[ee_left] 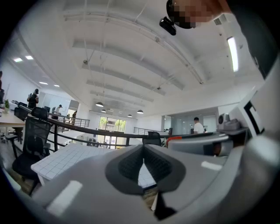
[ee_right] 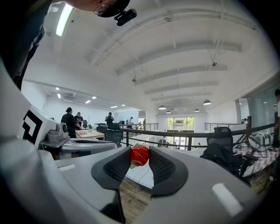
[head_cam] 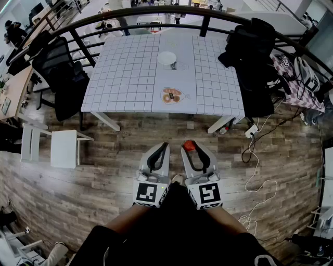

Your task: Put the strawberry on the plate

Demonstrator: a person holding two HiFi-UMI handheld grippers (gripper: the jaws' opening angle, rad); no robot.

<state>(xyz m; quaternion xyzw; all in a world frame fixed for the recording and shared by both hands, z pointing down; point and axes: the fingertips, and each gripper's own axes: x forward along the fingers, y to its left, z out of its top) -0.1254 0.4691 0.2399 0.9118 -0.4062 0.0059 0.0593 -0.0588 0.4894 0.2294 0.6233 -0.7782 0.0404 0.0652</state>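
My right gripper (head_cam: 189,145) is shut on a red strawberry (ee_right: 139,155), pinched between its dark pads at the tips; the berry also shows red in the head view (head_cam: 190,146). My left gripper (head_cam: 164,147) hangs beside it, jaws shut with nothing between them (ee_left: 143,162). Both are held low over the wooden floor, well short of the table. The white plate (head_cam: 167,57) lies on the far middle of the grid-patterned table (head_cam: 125,78). A round printed mat (head_cam: 171,95) lies near the table's front edge.
Black office chairs stand at the table's left (head_cam: 60,72) and right (head_cam: 255,57). A white stool (head_cam: 62,148) sits on the floor at left. Cables and a power strip (head_cam: 251,130) trail on the floor at right. A curved black railing (head_cam: 156,13) runs behind the table.
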